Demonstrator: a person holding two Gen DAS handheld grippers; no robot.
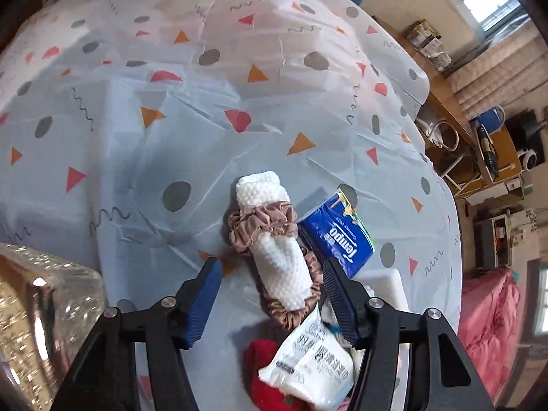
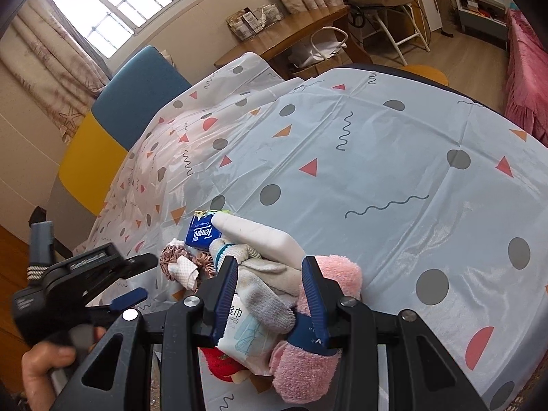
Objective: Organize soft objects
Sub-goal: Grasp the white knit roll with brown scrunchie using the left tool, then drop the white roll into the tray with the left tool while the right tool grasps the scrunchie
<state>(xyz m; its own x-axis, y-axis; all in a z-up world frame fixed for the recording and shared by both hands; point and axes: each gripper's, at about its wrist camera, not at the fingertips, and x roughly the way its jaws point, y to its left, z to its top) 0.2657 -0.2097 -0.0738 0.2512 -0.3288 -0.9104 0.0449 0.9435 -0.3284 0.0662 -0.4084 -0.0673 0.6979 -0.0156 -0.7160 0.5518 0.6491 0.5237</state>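
Note:
A rolled white waffle cloth (image 1: 281,270) with a brown satin scrunchie (image 1: 260,229) around it lies on the patterned tablecloth (image 1: 171,120). My left gripper (image 1: 270,262) is open and straddles the roll, pads apart from it on the left and close on the right. In the right wrist view the left gripper (image 2: 150,275) is just left of the roll (image 2: 186,270). My right gripper (image 2: 270,260) is shut on a grey-white sock (image 2: 270,291) above a pile: a pink fluffy cloth (image 2: 304,366), a white wipes pack (image 2: 239,335) and a red item (image 2: 219,363).
A blue Tempo tissue pack (image 1: 337,236) and a white block (image 2: 260,236) lie beside the pile. A clear glittery container (image 1: 41,308) stands at the left. A blue and yellow chair (image 2: 113,126), a wooden desk (image 2: 291,30) and a pink bed (image 2: 527,68) surround the table.

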